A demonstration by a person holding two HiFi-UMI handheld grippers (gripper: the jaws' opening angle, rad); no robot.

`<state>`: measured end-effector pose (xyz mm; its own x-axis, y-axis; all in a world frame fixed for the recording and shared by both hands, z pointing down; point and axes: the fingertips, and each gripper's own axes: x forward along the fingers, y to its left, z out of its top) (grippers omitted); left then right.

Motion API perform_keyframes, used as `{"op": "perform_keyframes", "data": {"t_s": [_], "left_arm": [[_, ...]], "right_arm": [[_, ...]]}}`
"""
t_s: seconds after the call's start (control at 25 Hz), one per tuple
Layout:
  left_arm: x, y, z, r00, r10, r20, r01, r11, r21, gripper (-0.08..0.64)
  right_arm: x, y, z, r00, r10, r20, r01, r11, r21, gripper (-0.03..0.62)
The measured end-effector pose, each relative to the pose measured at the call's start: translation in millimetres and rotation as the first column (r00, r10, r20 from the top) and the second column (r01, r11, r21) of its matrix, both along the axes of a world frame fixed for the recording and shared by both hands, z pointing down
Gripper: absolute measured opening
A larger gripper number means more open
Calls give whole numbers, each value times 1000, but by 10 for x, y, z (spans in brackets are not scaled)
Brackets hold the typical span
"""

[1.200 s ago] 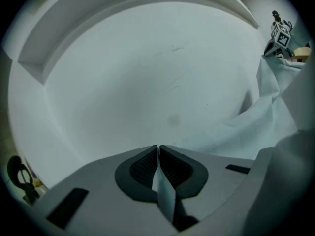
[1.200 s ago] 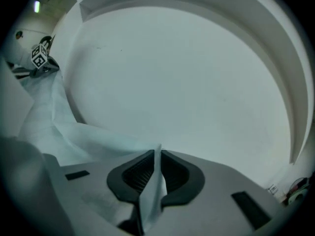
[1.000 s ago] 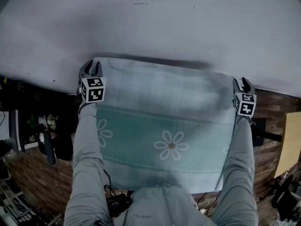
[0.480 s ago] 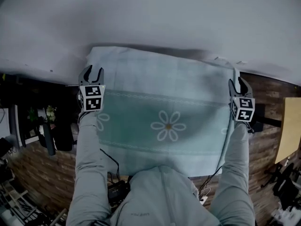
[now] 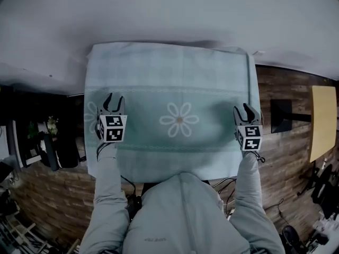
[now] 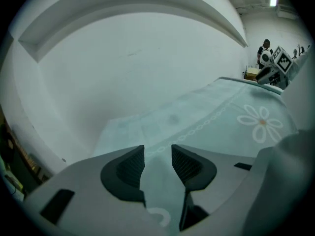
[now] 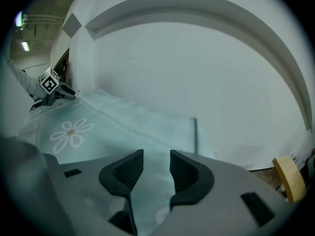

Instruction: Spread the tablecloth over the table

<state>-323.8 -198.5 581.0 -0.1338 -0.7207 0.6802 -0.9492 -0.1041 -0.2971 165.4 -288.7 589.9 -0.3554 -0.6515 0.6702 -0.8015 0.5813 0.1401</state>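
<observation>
A pale teal tablecloth (image 5: 175, 83) with a white daisy (image 5: 179, 119) lies flat over the near part of the white table (image 5: 159, 15). Its near edge hangs toward me. My left gripper (image 5: 113, 100) is over the cloth's left side, jaws apart and gripping nothing (image 6: 157, 162). My right gripper (image 5: 247, 110) is over the right side, also open and empty (image 7: 156, 167). Each gripper view shows the cloth (image 6: 197, 117) (image 7: 128, 127) under the jaws. The other gripper shows across it, the right gripper (image 6: 278, 65) from the left and the left gripper (image 7: 51, 87) from the right.
A wooden floor (image 5: 288, 157) runs along the right, with a yellowish board (image 5: 323, 120) and a dark stand (image 5: 280, 115) on it. Dark clutter (image 5: 47, 142) sits below the table edge at left. The far white tabletop is bare.
Both grippers left the cloth's far corners and drew back toward me along its sides. The cloth dropped flat on the table, and its far edge now lies beyond the grippers.
</observation>
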Motion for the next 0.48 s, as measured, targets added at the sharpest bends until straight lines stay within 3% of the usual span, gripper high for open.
{"op": "perform_keyframes", "data": {"t_s": [0.2,0.48], "left_arm": [[268,366,345,998,-27,-56,24,998,-54,175],[279,421,380,991,-94,-99,95,995,14,147]], "right_arm": [[17,463,373,999,36,17,-35,996,-84,168],[22,475,390,998,54,30,-52,997,-51,166]]}}
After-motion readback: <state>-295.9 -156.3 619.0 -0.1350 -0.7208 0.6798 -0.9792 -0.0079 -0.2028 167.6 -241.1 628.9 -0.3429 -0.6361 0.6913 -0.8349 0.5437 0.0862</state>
